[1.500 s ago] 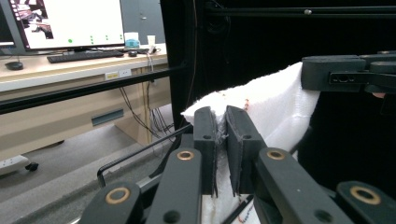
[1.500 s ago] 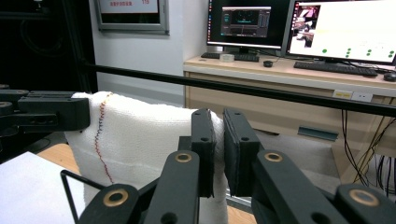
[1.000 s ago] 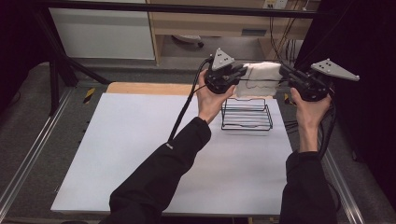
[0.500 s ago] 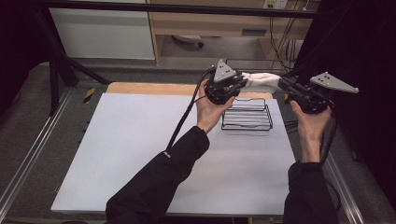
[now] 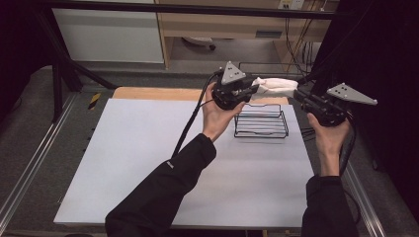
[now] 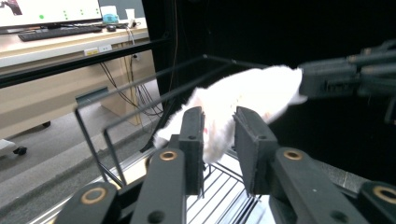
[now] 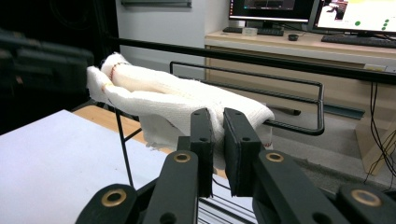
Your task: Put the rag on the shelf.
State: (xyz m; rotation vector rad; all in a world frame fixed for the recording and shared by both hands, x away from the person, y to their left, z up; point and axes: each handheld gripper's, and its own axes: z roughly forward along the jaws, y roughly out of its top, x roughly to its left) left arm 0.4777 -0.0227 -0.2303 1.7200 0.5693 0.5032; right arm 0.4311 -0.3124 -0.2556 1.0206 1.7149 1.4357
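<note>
left jaws wider, towel [image 6: 243, 100] between

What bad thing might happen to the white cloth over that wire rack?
The left hand-held gripper has just been opening, and the white cloth looks loose between its jaws. That end might sag and miss the back rail of the wire rack. The right hand-held gripper pinches the other end, so pulling could drag the cloth sideways or tip the light rack.

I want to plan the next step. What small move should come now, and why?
Probably draw the left gripper back off the white cloth. Its jaws have just been opening and stand apart around the cloth, while the right gripper grips the other end over the wire rack.
</note>
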